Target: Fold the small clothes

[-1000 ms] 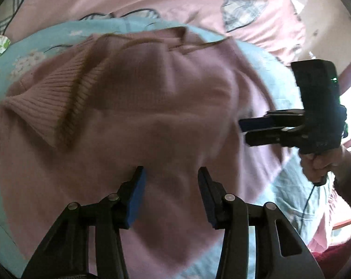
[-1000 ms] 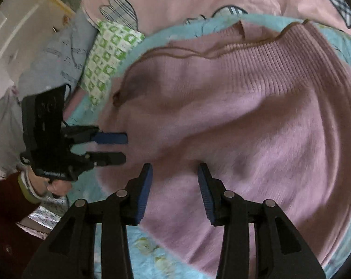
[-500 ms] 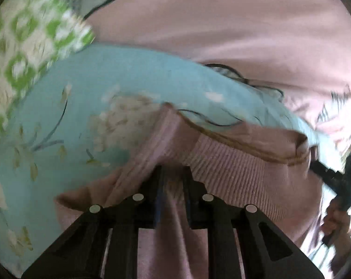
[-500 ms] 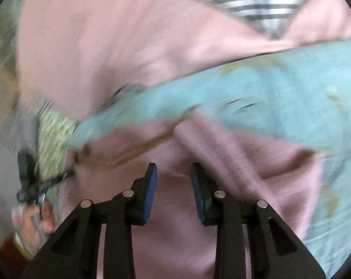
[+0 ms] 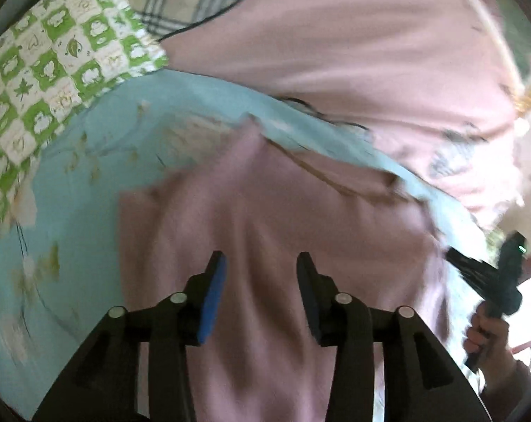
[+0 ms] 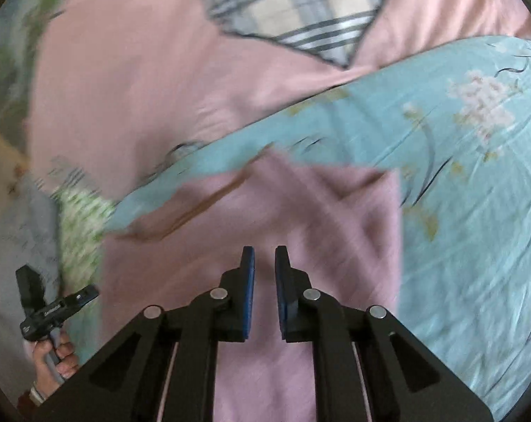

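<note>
My left tongs (image 5: pixel 260 283) stand wide apart with nothing between the blue pads (image 5: pixel 214 302); only the sweater (image 5: pixel 265 218) shows through the gap, lying beneath and ahead of them. My right tongs (image 6: pixel 264 281) are drawn close, a narrow slit left between the pads (image 6: pixel 248 299), and I see no cloth pinched in that slit, though the pink knit fills the view under it.

The sweater (image 6: pixel 265 211) spreads out from both pairs of tongs, flat on the blue sheet (image 5: pixel 72 211). Its far edge, with a brown-trimmed seam, lies ahead of each pair. From the left tongs, the sheet shows to the left of the sweater; from the right tongs, the sheet (image 6: pixel 476 193) shows to the right.

Beyond the sheet lies a pink quilt (image 5: pixel 353 52) with plaid patches. A green checked cloth (image 5: pixel 47 70) sits far left of the left tongs.

Off to the right of the left tongs I see the right tongs (image 5: pixel 476 270) in a hand (image 5: pixel 490 337). Off to the lower left of the right tongs, the left tongs (image 6: pixel 88 293) appear, fingers spread, held by the other hand (image 6: pixel 56 358). Both views are blurred.
</note>
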A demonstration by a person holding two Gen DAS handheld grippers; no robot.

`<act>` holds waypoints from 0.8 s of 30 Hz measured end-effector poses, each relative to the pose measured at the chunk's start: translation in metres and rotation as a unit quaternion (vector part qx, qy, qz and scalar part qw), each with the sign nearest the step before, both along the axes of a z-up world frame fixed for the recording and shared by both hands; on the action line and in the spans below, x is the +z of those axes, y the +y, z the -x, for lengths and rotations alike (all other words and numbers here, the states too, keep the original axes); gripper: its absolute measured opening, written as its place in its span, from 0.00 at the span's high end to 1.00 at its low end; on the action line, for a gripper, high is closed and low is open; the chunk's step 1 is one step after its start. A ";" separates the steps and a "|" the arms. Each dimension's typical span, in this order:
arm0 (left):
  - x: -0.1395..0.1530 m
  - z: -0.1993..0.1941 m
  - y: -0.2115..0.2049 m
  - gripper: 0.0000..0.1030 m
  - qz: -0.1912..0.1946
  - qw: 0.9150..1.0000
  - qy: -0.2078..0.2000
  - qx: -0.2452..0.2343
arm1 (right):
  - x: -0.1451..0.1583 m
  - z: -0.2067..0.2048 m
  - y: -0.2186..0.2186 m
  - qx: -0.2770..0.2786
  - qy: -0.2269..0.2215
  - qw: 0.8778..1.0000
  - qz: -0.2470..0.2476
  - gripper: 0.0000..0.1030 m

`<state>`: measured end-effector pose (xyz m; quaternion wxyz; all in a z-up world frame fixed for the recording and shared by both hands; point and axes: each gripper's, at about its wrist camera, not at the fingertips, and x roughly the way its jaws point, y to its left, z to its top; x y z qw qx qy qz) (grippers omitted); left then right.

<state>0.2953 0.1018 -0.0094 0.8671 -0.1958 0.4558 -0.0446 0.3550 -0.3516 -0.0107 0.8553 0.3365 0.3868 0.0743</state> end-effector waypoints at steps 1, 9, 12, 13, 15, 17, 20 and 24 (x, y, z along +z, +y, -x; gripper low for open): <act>-0.001 0.011 -0.007 0.56 0.008 1.000 -0.002 -0.010 | 0.001 0.009 0.007 0.013 -0.004 1.000 0.000 0.87; -0.062 0.092 -0.019 0.56 0.022 0.996 0.086 -0.005 | -0.045 0.079 0.032 0.048 0.083 0.995 0.013 0.85; -0.078 0.109 -0.003 0.67 0.027 0.995 0.099 0.020 | -0.060 0.101 0.020 0.034 0.111 0.992 0.043 0.88; -0.078 0.114 0.004 0.68 0.041 0.994 0.097 0.029 | -0.061 0.108 0.013 0.028 0.104 0.994 0.032 0.88; -0.075 0.122 0.012 0.68 0.055 0.993 0.098 0.041 | -0.058 0.117 0.006 0.018 0.106 0.994 0.038 0.89; -0.071 0.126 0.014 0.64 0.048 0.993 0.099 0.049 | -0.051 0.122 0.005 0.011 0.108 0.992 0.058 0.89; -0.064 0.143 0.016 0.42 0.038 0.992 0.105 0.065 | -0.042 0.130 0.004 0.005 0.111 0.992 0.060 0.85; -0.054 0.167 0.025 0.38 0.074 0.989 0.097 0.085 | -0.026 0.148 0.003 0.003 0.097 0.994 0.051 0.84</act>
